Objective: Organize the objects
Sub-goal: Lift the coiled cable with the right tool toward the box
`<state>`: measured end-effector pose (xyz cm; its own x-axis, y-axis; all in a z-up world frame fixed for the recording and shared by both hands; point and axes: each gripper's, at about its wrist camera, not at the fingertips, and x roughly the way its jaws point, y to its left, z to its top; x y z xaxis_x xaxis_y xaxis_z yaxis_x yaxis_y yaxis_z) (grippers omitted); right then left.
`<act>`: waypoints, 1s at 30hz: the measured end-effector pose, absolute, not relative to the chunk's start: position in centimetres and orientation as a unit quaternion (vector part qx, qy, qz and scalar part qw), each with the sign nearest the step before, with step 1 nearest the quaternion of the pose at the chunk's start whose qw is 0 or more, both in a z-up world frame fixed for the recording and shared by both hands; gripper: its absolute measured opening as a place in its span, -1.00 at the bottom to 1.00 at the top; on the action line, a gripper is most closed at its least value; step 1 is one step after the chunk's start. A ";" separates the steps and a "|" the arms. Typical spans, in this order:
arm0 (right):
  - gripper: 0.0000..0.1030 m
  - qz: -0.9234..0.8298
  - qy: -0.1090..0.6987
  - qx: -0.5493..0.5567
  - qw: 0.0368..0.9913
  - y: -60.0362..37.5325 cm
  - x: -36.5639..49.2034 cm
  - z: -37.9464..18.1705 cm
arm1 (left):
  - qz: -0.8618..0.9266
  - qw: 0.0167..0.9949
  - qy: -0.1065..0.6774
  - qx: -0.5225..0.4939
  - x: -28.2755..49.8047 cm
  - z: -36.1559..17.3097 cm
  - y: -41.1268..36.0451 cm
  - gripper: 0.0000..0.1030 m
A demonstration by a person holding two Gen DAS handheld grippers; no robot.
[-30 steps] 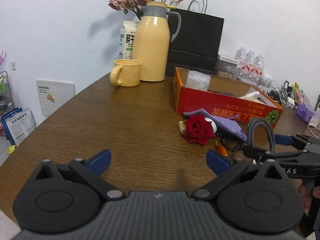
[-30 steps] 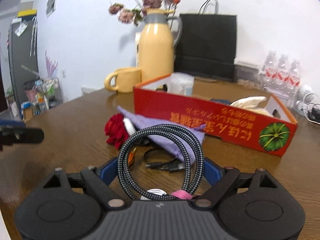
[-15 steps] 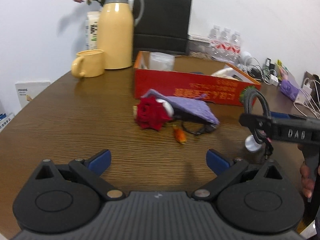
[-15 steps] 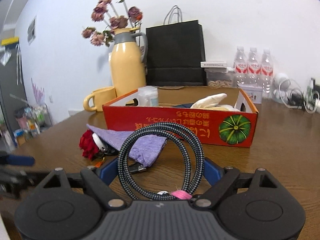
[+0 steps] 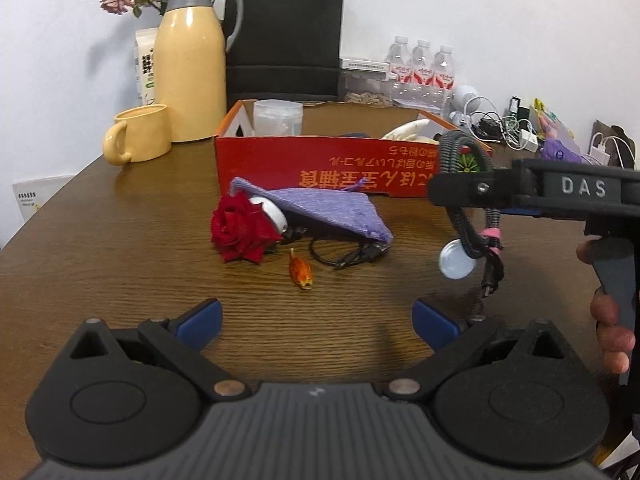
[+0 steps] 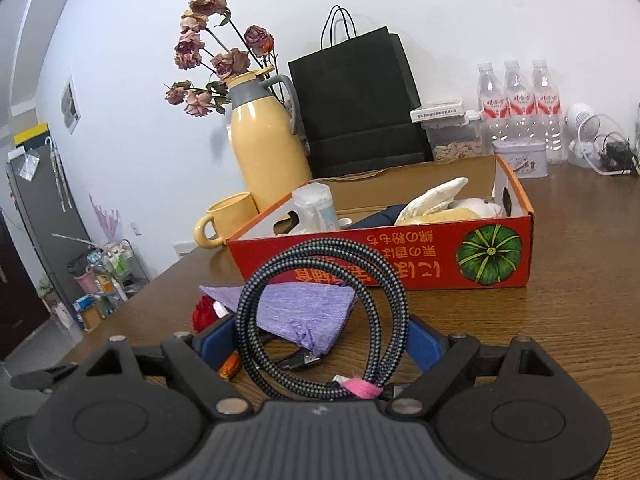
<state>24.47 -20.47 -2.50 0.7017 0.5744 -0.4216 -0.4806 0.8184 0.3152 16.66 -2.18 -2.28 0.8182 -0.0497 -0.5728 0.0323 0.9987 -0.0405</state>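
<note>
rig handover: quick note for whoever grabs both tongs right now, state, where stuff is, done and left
Right tongs: shut on the coiled cable, held above the table, short of the red box.
Left tongs: open, empty.
On the table before the box: red rose, purple pouch, black cord, small orange item.
Done: cable picked up; box already holds a few things.
Left: likely box the cable, then the rest.

Wooden table [image 5: 120, 264], red box [image 5: 320, 168], rose [image 5: 240, 228] (red), yellow mug [image 5: 140, 134]
</note>
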 end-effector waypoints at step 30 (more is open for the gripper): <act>0.70 0.316 0.327 0.092 0.886 -18.3 26.6 -4.3 | -0.086 0.949 0.293 0.078 20.2 -4.0 -4.8 0.44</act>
<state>26.59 -18.28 -4.30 0.5863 0.6195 -0.5220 -0.4992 0.7838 0.3694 20.22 -4.75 -4.03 0.8133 -0.1170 -0.5700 0.2085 0.9731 0.0978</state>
